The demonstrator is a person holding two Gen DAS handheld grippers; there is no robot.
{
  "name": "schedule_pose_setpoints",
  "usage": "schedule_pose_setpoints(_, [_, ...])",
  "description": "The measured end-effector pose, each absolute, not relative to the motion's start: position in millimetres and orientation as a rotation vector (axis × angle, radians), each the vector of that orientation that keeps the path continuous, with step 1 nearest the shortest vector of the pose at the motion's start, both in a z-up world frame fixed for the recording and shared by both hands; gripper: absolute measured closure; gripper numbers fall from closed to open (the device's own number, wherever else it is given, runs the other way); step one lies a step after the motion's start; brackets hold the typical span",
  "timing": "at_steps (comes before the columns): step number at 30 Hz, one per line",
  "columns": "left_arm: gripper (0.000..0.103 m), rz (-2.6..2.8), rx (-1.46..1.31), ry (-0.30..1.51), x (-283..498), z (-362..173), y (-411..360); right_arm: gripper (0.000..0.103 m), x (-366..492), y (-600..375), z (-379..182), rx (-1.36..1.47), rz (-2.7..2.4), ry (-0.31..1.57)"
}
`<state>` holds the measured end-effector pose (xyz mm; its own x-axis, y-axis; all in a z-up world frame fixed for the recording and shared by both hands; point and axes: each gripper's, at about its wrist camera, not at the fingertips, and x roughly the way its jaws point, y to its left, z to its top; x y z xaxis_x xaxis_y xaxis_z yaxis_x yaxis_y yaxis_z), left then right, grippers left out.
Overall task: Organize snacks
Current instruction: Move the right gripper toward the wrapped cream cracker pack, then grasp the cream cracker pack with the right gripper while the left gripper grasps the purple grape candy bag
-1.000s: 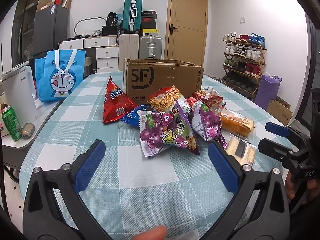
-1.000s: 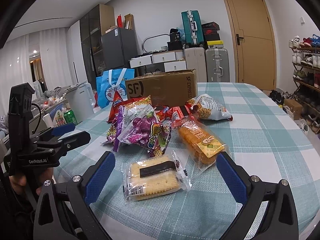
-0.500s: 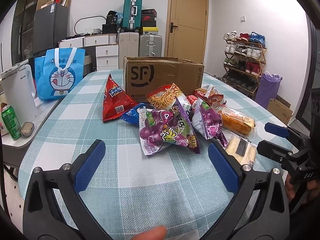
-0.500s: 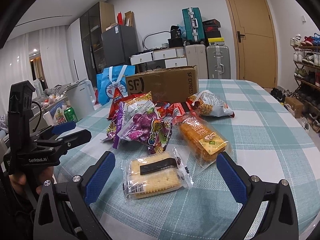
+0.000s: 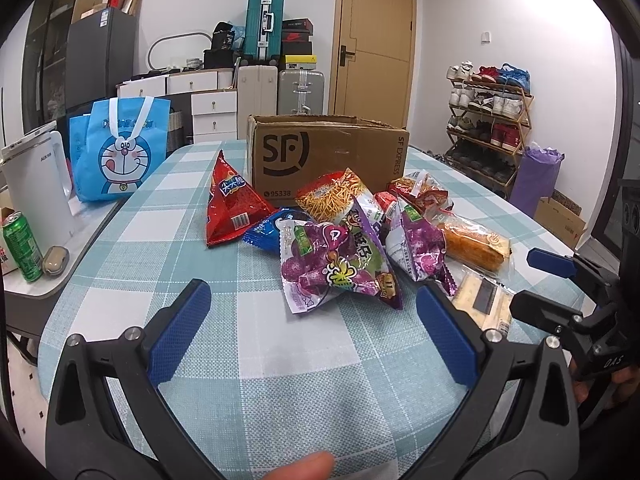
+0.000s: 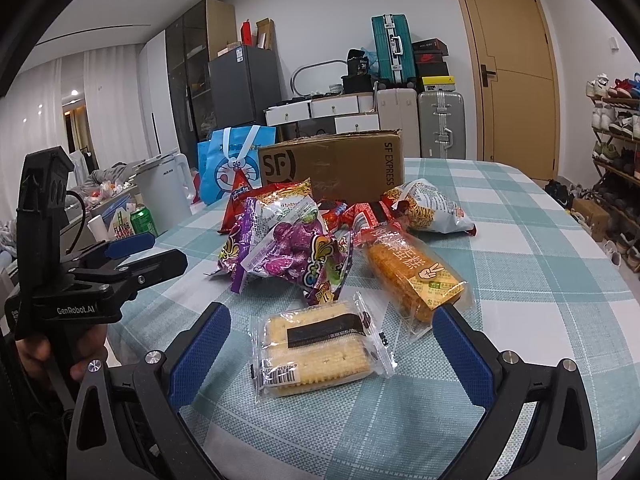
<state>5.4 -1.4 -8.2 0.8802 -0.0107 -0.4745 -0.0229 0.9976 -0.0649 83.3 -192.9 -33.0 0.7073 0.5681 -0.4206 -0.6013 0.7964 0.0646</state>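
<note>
A heap of snack bags lies on the checked tablecloth (image 5: 256,364) in front of an open SF cardboard box (image 5: 328,156). It holds a red triangular bag (image 5: 232,204), purple grape-candy bags (image 5: 332,268), an orange stick-snack bag (image 5: 340,196), an orange cake loaf (image 6: 412,276) and a clear pack of yellow crackers (image 6: 320,348). My left gripper (image 5: 312,328) hovers open just short of the purple bags. Held open too, my right gripper (image 6: 328,356) has its fingers on either side of the cracker pack, not touching it.
On a side table to the left stand a blue Doraemon bag (image 5: 120,148), a white kettle (image 5: 36,184) and a green can (image 5: 22,246). Suitcases, drawers and a door line the far wall. A shoe rack (image 5: 488,128) is at the right.
Both grippers have edged a little forward toward the snack heap; the snacks have not moved and both stay open.
</note>
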Motion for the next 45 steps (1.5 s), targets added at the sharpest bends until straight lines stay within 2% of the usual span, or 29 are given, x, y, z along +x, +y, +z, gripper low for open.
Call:
schedule_pose_setpoints(22, [0.0,0.006,-0.062,0.543,16,-11,-2,0.0,97,-175,-56,-0.151,0.672,0.59])
schedule_pose_setpoints(39, [0.0,-0.007,-0.048,0.591,35,-17,-11,0.001,98,-160,-62,-0.258,0.638,0.585])
schedule_pose_setpoints(45, [0.0,-0.003,-0.044,0.593,39,-18,-11,0.028,92,-159,-59,-0.264,0.651,0.56])
